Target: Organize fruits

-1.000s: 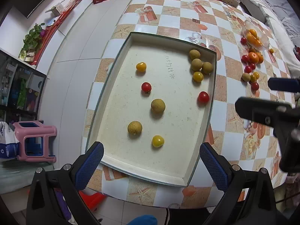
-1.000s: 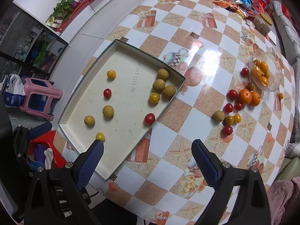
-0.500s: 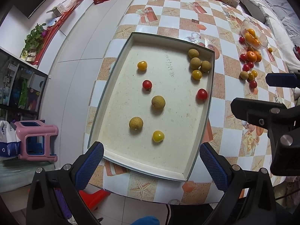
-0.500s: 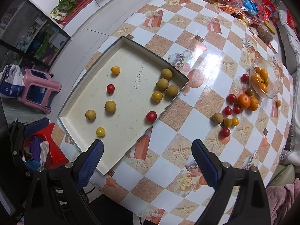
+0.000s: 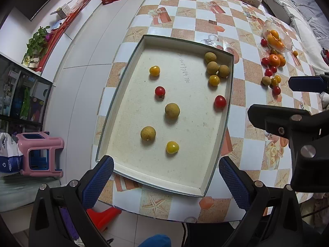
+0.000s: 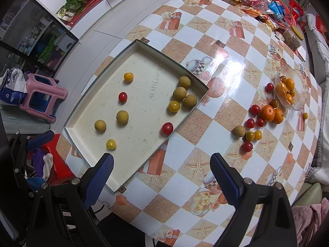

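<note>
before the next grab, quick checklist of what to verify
1. Left gripper jaws open and empty: ok.
2. Right gripper jaws open and empty: ok.
3. Tray flat on the table: ok.
4. Fruit all sorted in tray: not ok; red tomatoes, yellow ones and longans lie scattered.
5. Loose pile outside the tray cleared: not ok.
6. Fruit ripe or firm: cannot tell.

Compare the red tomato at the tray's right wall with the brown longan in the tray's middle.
The red tomato is glossy red; the brown longan is dull tan. The tomato looks smaller than the longan. The tomato sits against the tray wall; the longan lies mid-floor. Both are round and loose, ungripped.
</note>
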